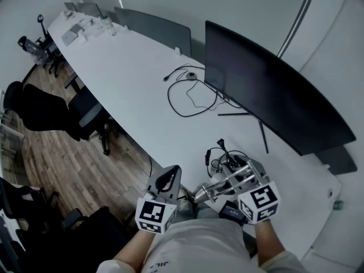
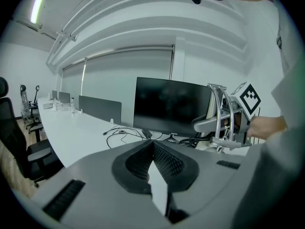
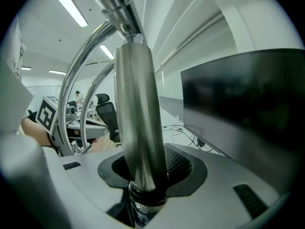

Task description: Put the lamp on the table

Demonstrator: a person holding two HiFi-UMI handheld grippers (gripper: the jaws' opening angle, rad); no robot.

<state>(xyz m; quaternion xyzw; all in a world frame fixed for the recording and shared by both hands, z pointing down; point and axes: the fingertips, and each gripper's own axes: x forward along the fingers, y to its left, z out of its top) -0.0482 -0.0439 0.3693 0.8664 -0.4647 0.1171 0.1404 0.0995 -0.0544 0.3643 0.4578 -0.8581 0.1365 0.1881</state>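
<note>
The lamp (image 1: 226,185) is a chrome thing of tubes and curved rods, tilted at the near edge of the long white table (image 1: 131,84). My right gripper (image 1: 239,193) is shut on it. In the right gripper view the lamp's thick metal stem (image 3: 137,128) stands between the jaws of the right gripper (image 3: 147,168), with curved rods (image 3: 78,104) arcing off to the left. My left gripper (image 1: 168,180) hovers just left of the lamp, beyond the table's edge, shut with nothing in it. In the left gripper view the left gripper (image 2: 153,144) has its tips together and the lamp (image 2: 223,123) shows at the right.
A wide dark monitor (image 1: 267,90) stands on the table right behind the lamp, with a tangle of cables (image 1: 220,152) at its foot and a looped black cable (image 1: 190,98) farther back. Office chairs (image 1: 54,115) stand on the wooden floor at the left. Small items (image 1: 85,27) lie at the table's far end.
</note>
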